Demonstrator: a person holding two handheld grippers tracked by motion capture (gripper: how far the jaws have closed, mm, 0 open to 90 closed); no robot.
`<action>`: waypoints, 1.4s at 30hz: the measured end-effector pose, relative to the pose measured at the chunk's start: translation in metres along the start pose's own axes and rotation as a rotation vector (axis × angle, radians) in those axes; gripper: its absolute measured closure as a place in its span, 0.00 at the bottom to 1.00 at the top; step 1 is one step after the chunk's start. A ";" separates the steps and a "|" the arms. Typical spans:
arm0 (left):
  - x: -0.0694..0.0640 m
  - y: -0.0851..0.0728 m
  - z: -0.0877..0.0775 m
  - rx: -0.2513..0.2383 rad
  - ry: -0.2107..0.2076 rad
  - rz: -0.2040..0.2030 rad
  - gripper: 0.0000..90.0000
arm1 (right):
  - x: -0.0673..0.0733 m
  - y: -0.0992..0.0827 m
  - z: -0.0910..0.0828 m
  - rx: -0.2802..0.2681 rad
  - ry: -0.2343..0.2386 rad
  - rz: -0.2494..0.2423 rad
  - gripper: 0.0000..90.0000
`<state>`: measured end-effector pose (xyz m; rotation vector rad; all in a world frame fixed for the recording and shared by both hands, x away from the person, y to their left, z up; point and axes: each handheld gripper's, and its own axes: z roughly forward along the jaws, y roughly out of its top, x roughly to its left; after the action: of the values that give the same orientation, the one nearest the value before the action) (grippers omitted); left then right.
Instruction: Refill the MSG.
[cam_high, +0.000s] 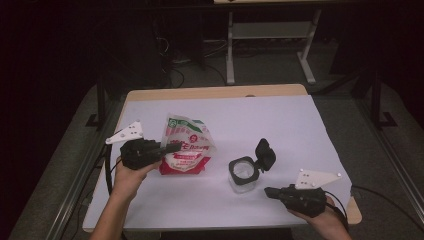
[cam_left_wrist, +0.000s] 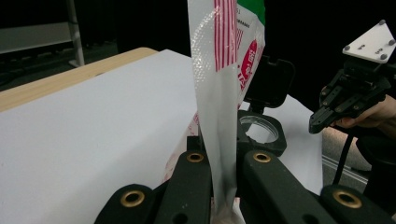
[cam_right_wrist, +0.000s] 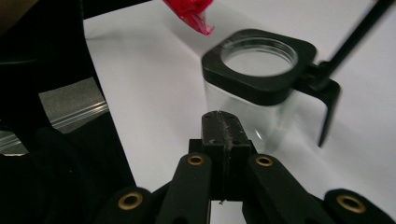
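The left claw (cam_high: 167, 148) is clenched on the edge of a red-and-white plastic bag (cam_high: 186, 145), holding it upright just off the white surface (cam_high: 280, 120). The right claw (cam_high: 269, 191) is clenched on nothing, its jaws pressed together, just short of a clear jar (cam_high: 243, 174) with a black collar whose hinged lid (cam_high: 265, 154) stands open. The jar sits between both claws with nothing blocking it. Beyond the surface's wooden edge, white table legs (cam_high: 230, 50) stand in a dim room.

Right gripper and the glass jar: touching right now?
Apart. The high view shows white table between the shut right gripper and the open glass jar.
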<state>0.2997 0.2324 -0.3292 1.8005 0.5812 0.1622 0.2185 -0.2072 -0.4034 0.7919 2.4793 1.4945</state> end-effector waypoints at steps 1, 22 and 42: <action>0.000 0.000 0.000 0.001 -0.004 0.002 1.00 | 0.001 0.002 0.002 0.000 0.007 -0.009 1.00; -0.002 0.000 -0.004 -0.014 -0.027 -0.017 1.00 | 0.024 0.053 0.057 -0.033 0.042 -0.105 1.00; -0.016 0.023 -0.015 -0.040 -0.085 -0.019 1.00 | 0.028 0.086 0.112 -0.034 -0.089 -0.079 1.00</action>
<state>0.2865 0.2331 -0.3005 1.7540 0.5303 0.0833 0.2686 -0.0741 -0.3816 0.7292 2.3854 1.4391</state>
